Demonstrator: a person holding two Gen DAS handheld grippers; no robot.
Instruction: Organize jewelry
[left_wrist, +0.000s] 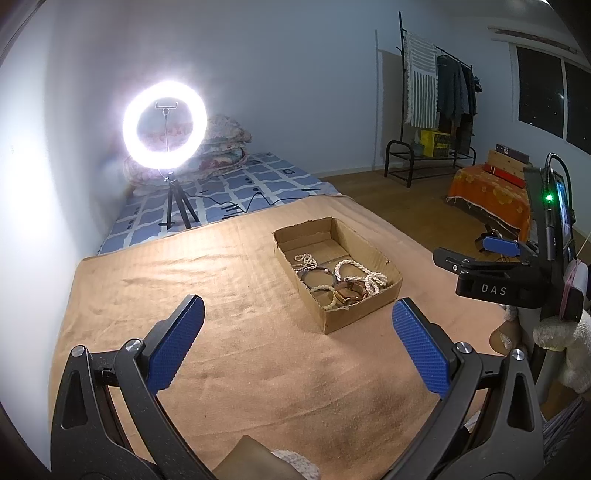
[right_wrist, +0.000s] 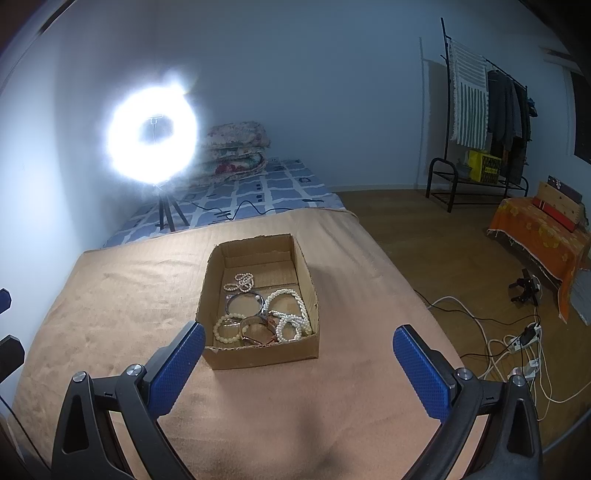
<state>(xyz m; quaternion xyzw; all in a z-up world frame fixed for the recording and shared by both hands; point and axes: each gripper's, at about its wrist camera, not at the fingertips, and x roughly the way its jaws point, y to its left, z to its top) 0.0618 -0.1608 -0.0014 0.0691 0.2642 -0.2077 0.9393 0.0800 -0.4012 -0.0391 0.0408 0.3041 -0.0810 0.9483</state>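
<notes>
A shallow cardboard box (left_wrist: 384, 297) (right_wrist: 306, 269) sits on a tan blanket (left_wrist: 207, 280) (right_wrist: 122, 295). Inside lie pearl necklaces (left_wrist: 364, 275) (right_wrist: 291, 314), bead bracelets (left_wrist: 325, 295) (right_wrist: 227, 326) and metal bangles (right_wrist: 245, 301), tangled at the near end. My left gripper (left_wrist: 297, 314) hovers open, low over the blanket, short of the box and to its left. My right gripper (right_wrist: 299, 341) is open too, with the box's near wall between its blue pads. In the left wrist view the right gripper (left_wrist: 476, 254) shows from the side at the right edge. Neither holds anything.
A bright ring light on a tripod (left_wrist: 166, 125) (right_wrist: 153, 136) stands on the blue-patterned mattress (left_wrist: 236, 184) behind the blanket, its cable trailing. Folded quilts (right_wrist: 236, 147) lie by the wall. To the right are wooden floor, a clothes rack (left_wrist: 439, 99), an orange-covered bench (right_wrist: 539, 229) and power cables (right_wrist: 517, 347).
</notes>
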